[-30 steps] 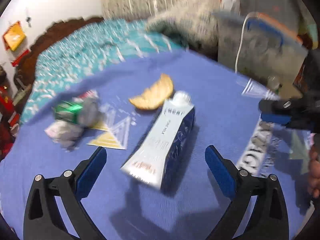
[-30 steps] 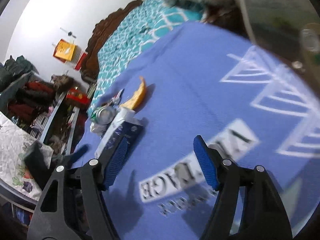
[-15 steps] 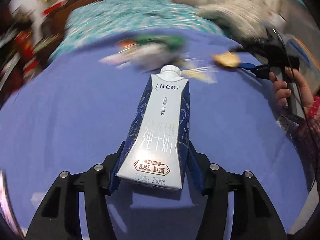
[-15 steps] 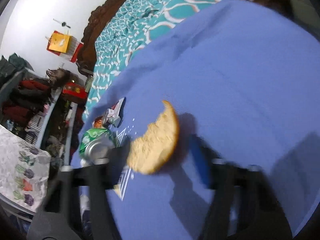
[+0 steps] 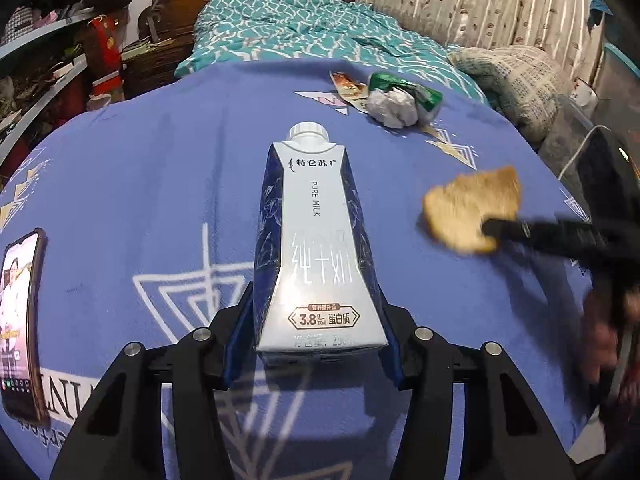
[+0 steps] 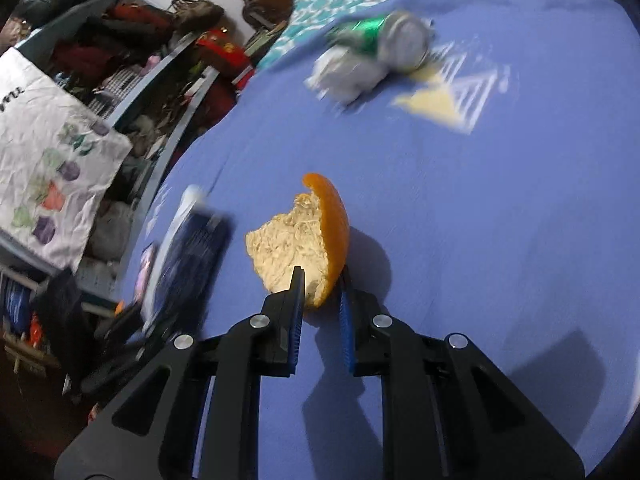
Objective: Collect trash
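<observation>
Both grippers went from open over the blue cloth (image 5: 160, 184) to gripping trash. Phone (image 5: 20, 320) lies at the cloth's left edge. Left gripper (image 5: 316, 356) is half-closed and still closing, pads pressed on the base of the milk carton (image 5: 316, 240), which points cap-away. Behind it to the right: crumpled paper (image 5: 390, 108) touching a crushed green can (image 5: 420, 94), next to a wrapper (image 5: 348, 88). Right gripper (image 6: 320, 312) is almost shut and closing, pinching the orange peel (image 6: 304, 240) by its near edge, just right of the carton.
</observation>
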`<action>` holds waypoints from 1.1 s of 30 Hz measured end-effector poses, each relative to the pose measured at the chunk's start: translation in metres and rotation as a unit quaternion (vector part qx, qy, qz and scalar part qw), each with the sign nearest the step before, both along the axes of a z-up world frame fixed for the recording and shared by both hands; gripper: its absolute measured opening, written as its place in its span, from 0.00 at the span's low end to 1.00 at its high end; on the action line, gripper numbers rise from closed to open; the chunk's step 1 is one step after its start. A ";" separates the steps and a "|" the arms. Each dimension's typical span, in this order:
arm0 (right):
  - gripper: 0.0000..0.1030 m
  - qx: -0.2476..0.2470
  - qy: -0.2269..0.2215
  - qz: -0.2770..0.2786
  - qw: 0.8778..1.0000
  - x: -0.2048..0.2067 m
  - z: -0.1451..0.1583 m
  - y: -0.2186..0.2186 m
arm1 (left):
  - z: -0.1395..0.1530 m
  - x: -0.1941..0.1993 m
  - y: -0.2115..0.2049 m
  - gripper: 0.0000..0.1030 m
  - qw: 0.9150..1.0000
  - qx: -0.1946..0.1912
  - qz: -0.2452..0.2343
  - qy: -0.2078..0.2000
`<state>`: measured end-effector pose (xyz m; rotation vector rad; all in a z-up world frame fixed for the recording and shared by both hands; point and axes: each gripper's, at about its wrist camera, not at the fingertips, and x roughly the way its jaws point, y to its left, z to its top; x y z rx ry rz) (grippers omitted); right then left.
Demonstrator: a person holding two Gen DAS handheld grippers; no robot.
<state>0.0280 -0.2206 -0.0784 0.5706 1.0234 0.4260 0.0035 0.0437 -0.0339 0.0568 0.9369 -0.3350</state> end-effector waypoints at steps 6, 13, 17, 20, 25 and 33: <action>0.20 0.030 -0.021 -0.020 0.999 -0.057 -0.008 0.005 | -0.003 -0.008 -0.001 0.51 1.000 -0.012 -0.008 -0.003; 0.30 0.056 -0.021 -0.045 0.997 -0.059 -0.012 -0.007 | -0.004 -0.007 0.000 0.65 1.000 -0.009 0.004 -0.006; 0.63 0.040 -0.057 -0.060 0.996 -0.067 0.000 -0.009 | -0.004 -0.007 0.004 0.67 1.000 -0.013 0.018 -0.007; 0.64 0.032 -0.063 -0.068 0.995 -0.067 0.004 -0.009 | -0.004 -0.007 0.003 0.68 1.000 -0.008 0.021 -0.007; 0.63 0.048 -0.062 -0.079 0.994 -0.068 0.003 -0.020 | -0.003 -0.008 0.005 0.68 0.999 -0.008 0.030 -0.013; 0.64 0.042 -0.062 -0.077 0.994 -0.068 0.004 -0.017 | -0.003 -0.006 0.010 0.73 0.999 -0.010 0.042 -0.012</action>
